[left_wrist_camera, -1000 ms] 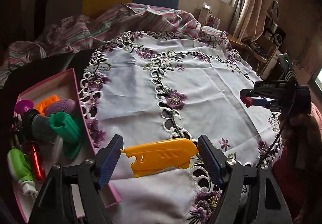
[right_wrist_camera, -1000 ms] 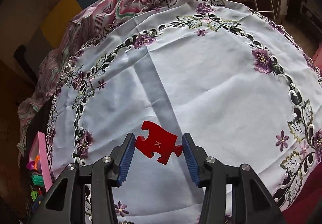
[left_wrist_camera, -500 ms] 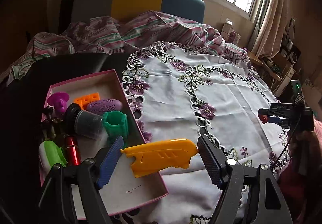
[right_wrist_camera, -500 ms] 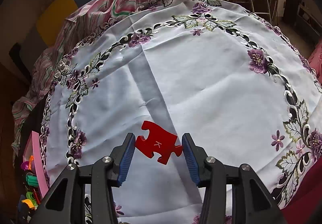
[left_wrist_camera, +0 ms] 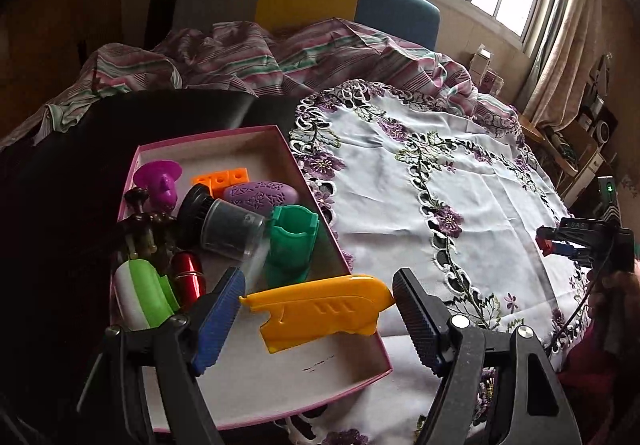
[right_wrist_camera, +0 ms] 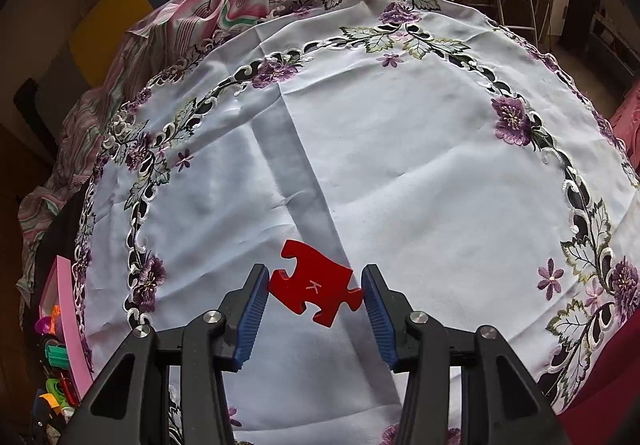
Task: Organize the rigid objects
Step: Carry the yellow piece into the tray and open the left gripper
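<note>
Gripping a yellow plastic piece (left_wrist_camera: 320, 309) end to end, the left gripper (left_wrist_camera: 318, 305) is sitting in the lower centre of the left wrist view, its blue-padded jaws pinching the piece at both tips. The yellow plastic piece is flat and elongated, rounded at its right end, with a notched hook at its left end, three short raised ribs on its face and a squared tab hanging below. It is hanging above the bare near floor of the pink box (left_wrist_camera: 280, 377), which is occupying the lower left of that frame beside the embroidered white tablecloth (left_wrist_camera: 400, 205). Crowding the far end of the box are a purple suction-cup toy (left_wrist_camera: 160, 181), an orange block (left_wrist_camera: 220, 179), a purple patterned oval (left_wrist_camera: 260, 195), a green ridged cup (left_wrist_camera: 292, 237), a clear cylinder with a black cap (left_wrist_camera: 224, 223), a red metallic tube (left_wrist_camera: 188, 277) and a green and white bottle (left_wrist_camera: 140, 297). Showing in the lower centre of the right wrist view, the right gripper (right_wrist_camera: 315, 295) is clamping a red jigsaw piece (right_wrist_camera: 314, 283) by its opposite edges. The jigsaw piece is glossy red, flat, with knobs and sockets around its outline and a white letter K on its face; it is being held tilted over the cloth. The right gripper is also appearing at the right edge of the left wrist view, well apart from the box.
</note>
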### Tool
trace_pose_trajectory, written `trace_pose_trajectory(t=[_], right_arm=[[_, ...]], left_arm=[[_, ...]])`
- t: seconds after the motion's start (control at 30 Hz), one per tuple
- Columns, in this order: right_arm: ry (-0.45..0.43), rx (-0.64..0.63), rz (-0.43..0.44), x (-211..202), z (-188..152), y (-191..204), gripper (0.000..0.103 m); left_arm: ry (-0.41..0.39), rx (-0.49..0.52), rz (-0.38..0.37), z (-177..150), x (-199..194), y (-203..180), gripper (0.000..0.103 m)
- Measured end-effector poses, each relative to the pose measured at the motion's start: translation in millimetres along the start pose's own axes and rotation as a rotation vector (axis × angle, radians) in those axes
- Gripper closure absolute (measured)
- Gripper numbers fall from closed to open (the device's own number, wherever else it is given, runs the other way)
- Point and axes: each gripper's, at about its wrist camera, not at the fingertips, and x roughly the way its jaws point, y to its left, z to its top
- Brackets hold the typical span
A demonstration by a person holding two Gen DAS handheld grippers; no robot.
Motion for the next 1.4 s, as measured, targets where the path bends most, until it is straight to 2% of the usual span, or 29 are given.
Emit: trace_pose_trajectory(t=[0.3,0.5,0.67,0.87,1.17,1.33,1.4], right_arm=[[-0.005,-0.004,0.009,-1.4,0.3,1.4,0.055],[-0.015,-0.008,0.025,-3.7,0.2,2.9,0.055],[-0.024,-0.006,0.037,-5.5,0.6,3.7,0.055],[-0.037,-0.003,0.045,-7.8,0.3,2.6,0.055],[-0.047,0.002,0.051,-9.5,-0.5,2.1,0.055],[-0.051,0.006,0.053,-10.5,-0.7,1.3,0.055],[-0.051,0.006,0.054,-10.6,-0.9,1.4,0.055]], left_arm=[[0.008,-0.039,0.035,-14.4,-11.8,36.1,0.026],[0.037,-0.149,0.073,-36.1,-28.8,86.5,0.026],[0.017,-0.178,0.106,-47.3,-45.4,107.3,0.027],[0.017,-0.143,0.095,-46.6,-40.5,98.5,0.026],[0.054,-0.105,0.02,-32.3,-15.2,68.0,0.026],[0.052,-0.031,0.067,-33.2,-5.6,54.2,0.026],[0.059,-0.034,0.049,-34.3,-4.5,53.5,0.026]])
